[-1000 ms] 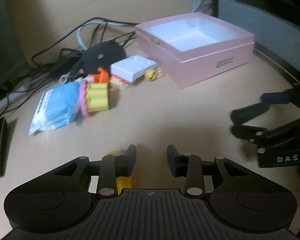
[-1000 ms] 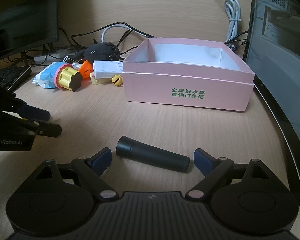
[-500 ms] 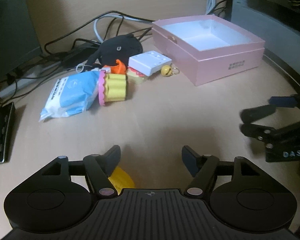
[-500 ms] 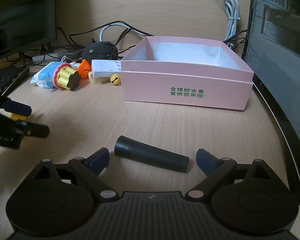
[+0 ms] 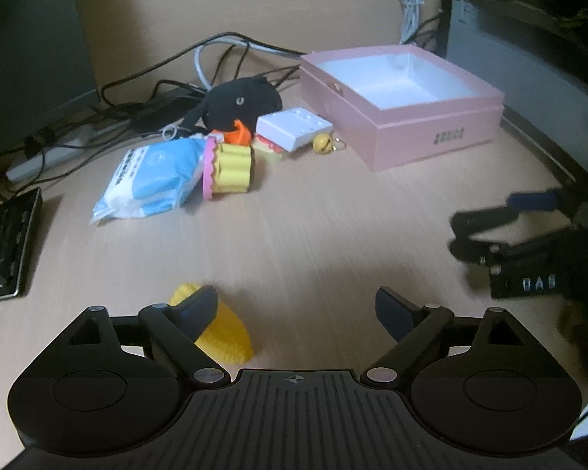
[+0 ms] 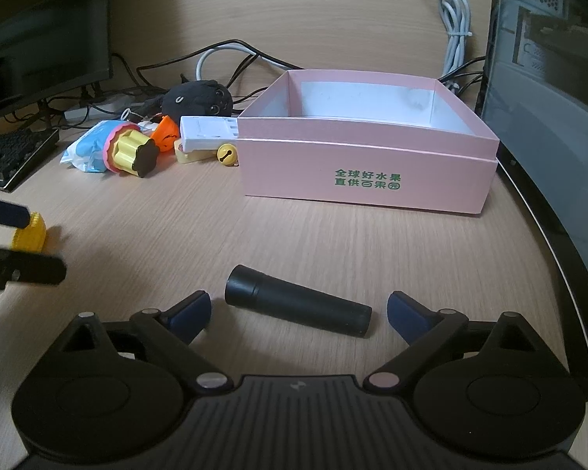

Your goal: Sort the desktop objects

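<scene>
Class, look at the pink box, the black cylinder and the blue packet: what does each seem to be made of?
Pink box: probably matte cardboard, given its thin straight walls, white lining and printed text.
Black cylinder: likely matte rubber or plastic, with no shine; uncertain.
Blue packet: soft plastic film, judging by its crinkled, glossy look.

**Two low wrist views, one shared desk**

Your left wrist camera looks forward and down over its fingers, close above the desk. Your right wrist camera does the same from further right. Both face the pink box and the toy clutter; each catches the other gripper at its edge.
</scene>
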Available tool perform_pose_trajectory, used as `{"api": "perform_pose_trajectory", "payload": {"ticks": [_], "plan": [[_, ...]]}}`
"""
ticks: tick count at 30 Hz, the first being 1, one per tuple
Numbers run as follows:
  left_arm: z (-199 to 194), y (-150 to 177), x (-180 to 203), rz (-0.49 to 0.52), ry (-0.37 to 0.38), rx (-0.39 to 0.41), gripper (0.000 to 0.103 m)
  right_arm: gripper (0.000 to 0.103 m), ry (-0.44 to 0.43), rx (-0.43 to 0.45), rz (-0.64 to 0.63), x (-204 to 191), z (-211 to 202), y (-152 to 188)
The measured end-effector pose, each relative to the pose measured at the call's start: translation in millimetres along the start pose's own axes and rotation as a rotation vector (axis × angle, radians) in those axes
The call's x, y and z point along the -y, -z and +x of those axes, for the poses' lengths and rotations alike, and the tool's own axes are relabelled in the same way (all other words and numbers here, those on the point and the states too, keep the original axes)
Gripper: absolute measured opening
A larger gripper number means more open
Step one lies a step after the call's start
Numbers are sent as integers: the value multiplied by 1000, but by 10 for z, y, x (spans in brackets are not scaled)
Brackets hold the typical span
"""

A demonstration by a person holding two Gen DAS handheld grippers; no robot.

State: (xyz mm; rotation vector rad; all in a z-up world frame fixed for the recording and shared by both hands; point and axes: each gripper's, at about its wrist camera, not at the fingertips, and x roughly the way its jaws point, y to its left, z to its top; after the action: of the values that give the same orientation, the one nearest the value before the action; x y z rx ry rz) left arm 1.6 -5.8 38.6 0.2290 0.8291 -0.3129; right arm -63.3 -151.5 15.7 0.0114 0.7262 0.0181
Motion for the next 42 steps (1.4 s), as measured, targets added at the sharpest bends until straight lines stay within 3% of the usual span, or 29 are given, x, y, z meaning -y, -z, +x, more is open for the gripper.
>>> {"api": "perform_pose_trajectory", "payload": {"ticks": [7, 13, 16, 21, 27, 31, 34, 42], "plan": [[-137, 127, -59, 19, -9, 1, 94, 99, 6, -4, 2, -3, 1, -8], [-225, 97, -246, -107, -49, 47, 94, 100, 11, -9, 3, -7, 8, -11], [-220, 113, -300, -139, -78, 23, 94, 101, 13, -11, 5, -4, 12, -15], [-27, 150, -344, -249, 2, -54, 93, 101, 13, -11, 6, -3, 13, -16], [-37, 162, -213, -222, 91, -13, 94, 102, 12, -12, 5, -2, 13, -17], [-96, 185, -218, -156, 48, 33, 95, 103, 10, -13, 5, -4, 18, -16], [-35, 146, -303, -155, -16, 22, 95, 103, 9, -14, 4, -5, 23, -15], [271, -155, -376, -334, -106, -41, 91, 103, 14, -15, 4, -7, 25, -15]]}}
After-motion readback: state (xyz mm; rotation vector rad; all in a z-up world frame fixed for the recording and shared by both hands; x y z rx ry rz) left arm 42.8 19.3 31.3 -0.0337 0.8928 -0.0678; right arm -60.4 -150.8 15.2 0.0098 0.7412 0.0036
